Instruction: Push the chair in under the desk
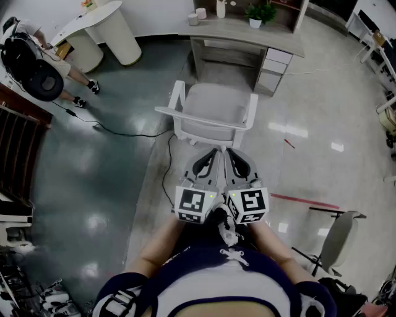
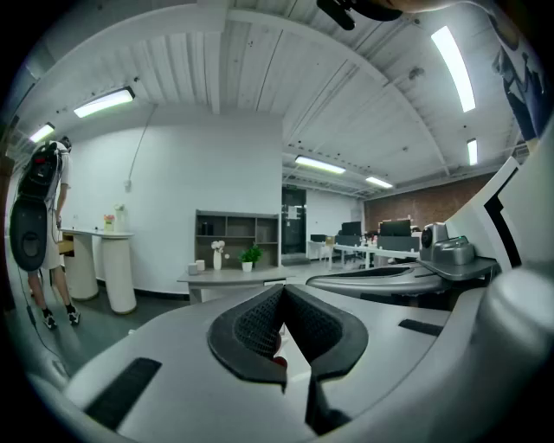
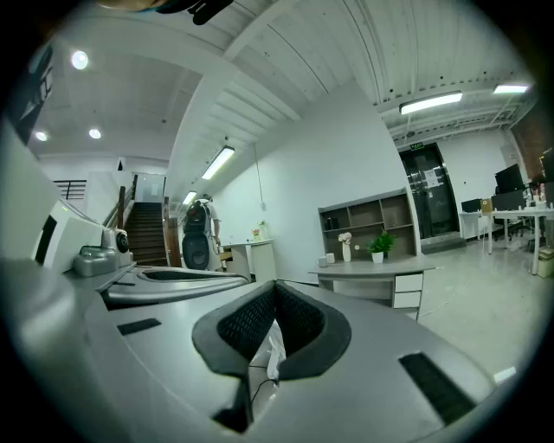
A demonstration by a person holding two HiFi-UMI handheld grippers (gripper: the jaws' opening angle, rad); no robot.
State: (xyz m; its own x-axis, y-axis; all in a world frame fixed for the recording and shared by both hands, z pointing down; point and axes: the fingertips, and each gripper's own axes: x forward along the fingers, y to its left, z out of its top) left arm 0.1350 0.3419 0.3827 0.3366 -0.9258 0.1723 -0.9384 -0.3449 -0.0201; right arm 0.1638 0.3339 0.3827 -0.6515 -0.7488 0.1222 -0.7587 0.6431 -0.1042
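Chair [image 1: 213, 114] at 12 o'clock, short of bench [image 1: 247, 31]. Left gripper [image 1: 215, 151] and right gripper [image 1: 227, 151] side by side, jaws together, empty: likely blunt pushers.

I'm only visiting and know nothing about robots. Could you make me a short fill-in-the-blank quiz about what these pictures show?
1. The chair stands pulled out, not yet pushed ___ the desk.
2. The left gripper and the right gripper sit side by side, and the jaws of both are ___.
3. The plant stands ___ the desk.

Missing words: under; shut; on.
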